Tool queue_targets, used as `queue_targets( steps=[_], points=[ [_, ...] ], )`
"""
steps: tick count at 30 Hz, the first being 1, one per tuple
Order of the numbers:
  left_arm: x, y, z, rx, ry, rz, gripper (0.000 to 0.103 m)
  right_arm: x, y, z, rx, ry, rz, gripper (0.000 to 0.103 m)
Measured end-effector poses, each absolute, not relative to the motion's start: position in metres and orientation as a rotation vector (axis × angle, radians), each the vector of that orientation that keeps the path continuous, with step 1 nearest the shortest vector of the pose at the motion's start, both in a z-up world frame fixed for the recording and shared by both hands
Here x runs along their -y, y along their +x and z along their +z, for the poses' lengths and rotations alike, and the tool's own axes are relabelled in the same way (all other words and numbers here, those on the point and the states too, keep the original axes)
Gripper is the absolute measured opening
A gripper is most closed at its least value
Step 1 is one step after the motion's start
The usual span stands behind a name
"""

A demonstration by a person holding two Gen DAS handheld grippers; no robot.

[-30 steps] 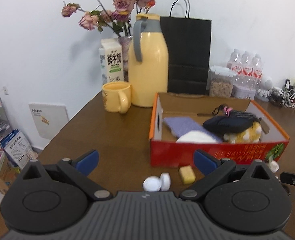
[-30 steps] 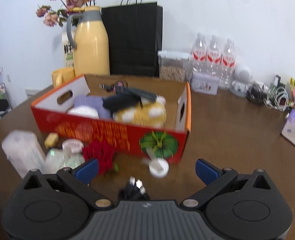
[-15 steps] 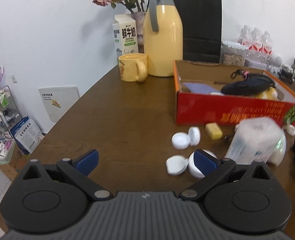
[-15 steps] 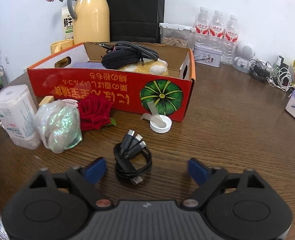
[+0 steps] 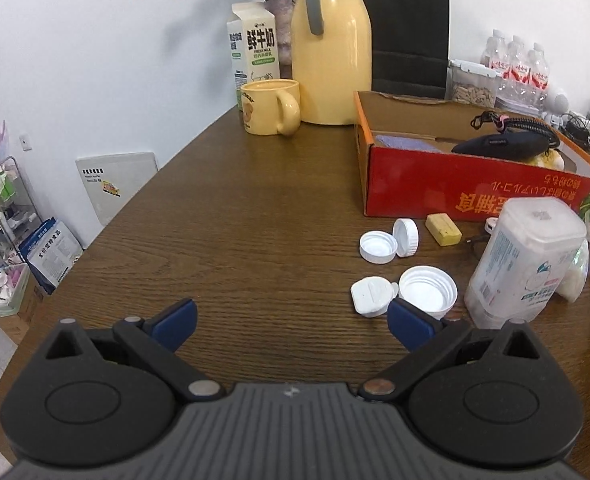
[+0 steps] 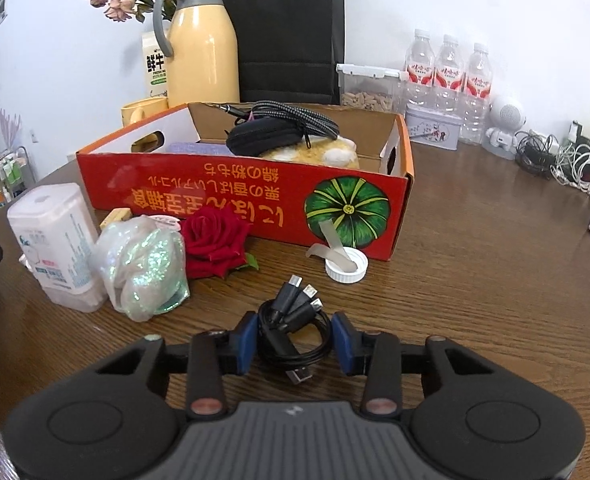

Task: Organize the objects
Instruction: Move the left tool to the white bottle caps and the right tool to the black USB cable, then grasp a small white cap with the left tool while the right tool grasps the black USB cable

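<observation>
1. Black coiled cable [image 6: 293, 334] lies on the brown wooden tabletop [image 6: 495, 280], between the blue pads of the right hand-held gripper [image 6: 295, 338]. The jaws stand narrow, one pad at each side of the coil, touching or nearly touching it; the cable rests on the wood, its plugs fanned toward the box.
2. The red cardboard box [image 6: 255, 204] stands just behind the cable. In it lie a black pouch [image 6: 271, 140] with a braided cord on top, a yellow plush toy [image 6: 319, 154] and a purple cloth [image 6: 199, 148].
3. In front of the box: a white cap [image 6: 347, 266] with a strip of tape, a red rose [image 6: 215, 242], a shiny plastic bag [image 6: 147, 268] and a white tub [image 6: 57, 240], the last three close together.
4. The left hand-held gripper [image 5: 291, 320] hangs over bare wood, its jaws wide and holding nothing.
5. To its right, four white lids [image 5: 427, 292] lie in two pairs, near a yellow block [image 5: 443, 230] and the tub.
6. At the back stand a yellow flask [image 5: 331, 48], a yellow mug [image 5: 271, 106], a milk carton [image 5: 255, 52], a black paper bag [image 5: 407, 28] and water bottles [image 6: 449, 68].
</observation>
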State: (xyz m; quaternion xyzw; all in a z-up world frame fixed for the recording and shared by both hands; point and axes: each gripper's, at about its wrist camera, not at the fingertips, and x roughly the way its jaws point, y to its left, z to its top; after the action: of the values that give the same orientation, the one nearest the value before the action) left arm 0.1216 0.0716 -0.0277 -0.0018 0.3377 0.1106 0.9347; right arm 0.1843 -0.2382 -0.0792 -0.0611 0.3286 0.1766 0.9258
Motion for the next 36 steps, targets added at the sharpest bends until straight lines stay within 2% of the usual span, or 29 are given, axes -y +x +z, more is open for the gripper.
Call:
queue_targets(
  steps=[22, 23, 26, 28, 29, 30, 36],
  points=[
    [-0.069, 0.161, -0.051, -0.710, 0.068, 0.144, 0.101, 0.235, 0.178, -0.083, -0.627, -0.142, 0.360, 0.037],
    [-0.070, 0.161, -0.051, -0.705, 0.061, 0.133, 0.099, 0.235, 0.178, -0.083, -0.628, -0.140, 0.361, 0.037],
    [-0.070, 0.160, -0.050, -0.691, 0.028, 0.082, 0.076, 0.234, 0.178, -0.083, -0.629, -0.139, 0.361, 0.037],
    [-0.070, 0.158, -0.049, -0.684, 0.004, 0.046, 0.049, 0.235, 0.178, -0.082, -0.630, -0.137, 0.362, 0.037],
    [-0.069, 0.157, -0.049, -0.680, 0.001, 0.038, 0.042, 0.235, 0.178, -0.082, -0.630, -0.136, 0.361, 0.037],
    [-0.068, 0.156, -0.049, -0.676, 0.002, 0.035, 0.029, 0.235, 0.178, -0.082, -0.630, -0.136, 0.361, 0.037],
    [-0.064, 0.145, -0.047, -0.654, -0.023, 0.044, 0.028, 0.235, 0.178, -0.082, -0.630, -0.134, 0.363, 0.037]
  ],
)
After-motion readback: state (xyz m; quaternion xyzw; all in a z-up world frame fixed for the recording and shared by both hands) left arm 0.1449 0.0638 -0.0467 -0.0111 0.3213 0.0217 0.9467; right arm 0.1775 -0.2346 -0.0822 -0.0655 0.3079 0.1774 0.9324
